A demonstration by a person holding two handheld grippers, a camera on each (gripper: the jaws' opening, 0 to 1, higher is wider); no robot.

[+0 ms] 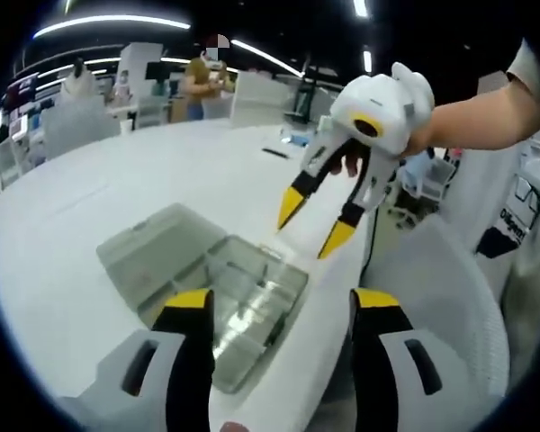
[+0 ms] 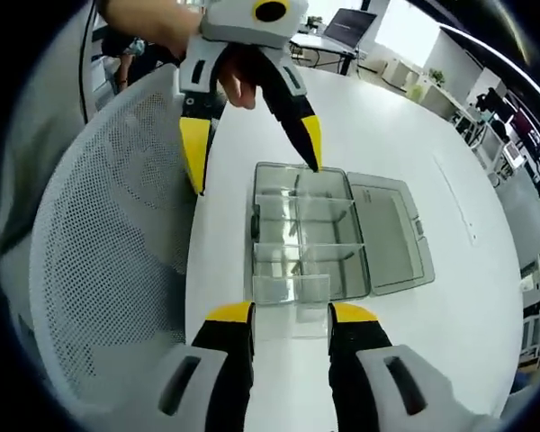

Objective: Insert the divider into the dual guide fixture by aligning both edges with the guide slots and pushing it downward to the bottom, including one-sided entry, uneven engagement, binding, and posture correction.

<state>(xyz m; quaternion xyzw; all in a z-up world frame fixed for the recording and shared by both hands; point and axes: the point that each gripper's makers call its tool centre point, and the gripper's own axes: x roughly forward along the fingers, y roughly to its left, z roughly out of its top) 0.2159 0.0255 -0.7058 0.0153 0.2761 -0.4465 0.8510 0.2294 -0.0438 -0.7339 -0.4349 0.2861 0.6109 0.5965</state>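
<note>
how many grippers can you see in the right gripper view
2. The right gripper rises from the bottom edge, jaws apart around a clear divider at the near end of the clear box. The left gripper hangs open at the top, over the box's far end.

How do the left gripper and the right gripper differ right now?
The left gripper is open and empty; the right gripper clamps the clear divider. The left hovers at one end of the box, the right at the opposite end. Both have yellow tips.
</note>
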